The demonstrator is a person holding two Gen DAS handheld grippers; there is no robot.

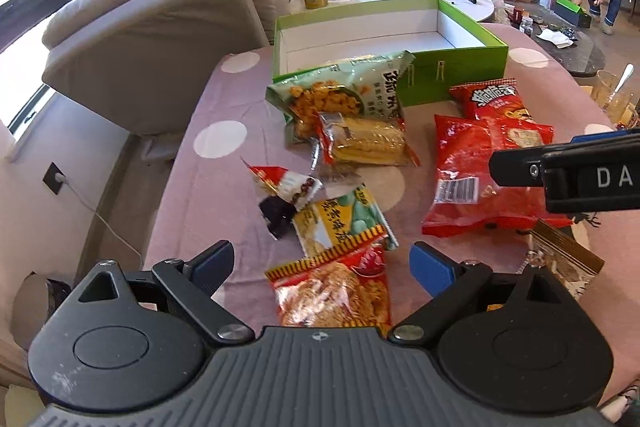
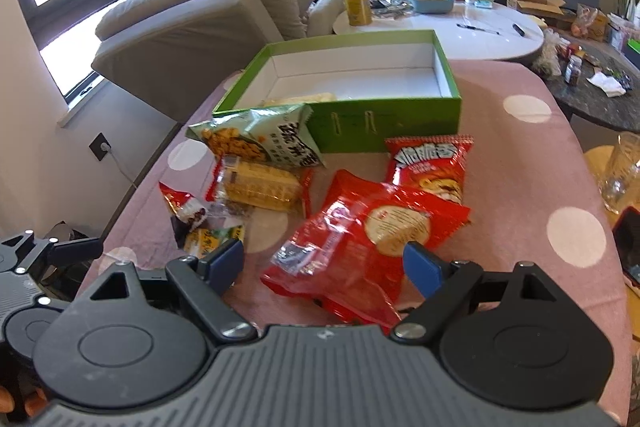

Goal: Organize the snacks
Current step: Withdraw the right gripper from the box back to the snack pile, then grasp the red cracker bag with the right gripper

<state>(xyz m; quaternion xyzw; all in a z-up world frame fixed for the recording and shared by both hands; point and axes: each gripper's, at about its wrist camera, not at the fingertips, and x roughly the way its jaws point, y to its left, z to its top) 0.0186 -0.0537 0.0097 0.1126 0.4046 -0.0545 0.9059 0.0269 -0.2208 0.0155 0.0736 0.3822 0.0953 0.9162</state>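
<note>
both tools are at the reach-in stage, nothing picked up yet. the left tool (image 1: 323, 265), at the bottom of its frame, stands released with its blue pads spread either side of a clear-and-red crinkly packet of orange fried snack (image 1: 334, 291) lying on the pink polka-dot cloth of the desk (image 1: 192, 187). the right tool (image 2: 323, 261) is likewise released, its pads flanking the near end of a large glossy red plastic snack bag (image 2: 360, 239) at lower centre. the open green cardboard box with white lining (image 2: 384, 125) sits at upper centre, nearly bare inside, something pale lying at its near left corner. next, i'd judge, each tool needs to settle lower over its packet, pinch the crinkly film firmly, then lift clear over the box's near wall.
</note>
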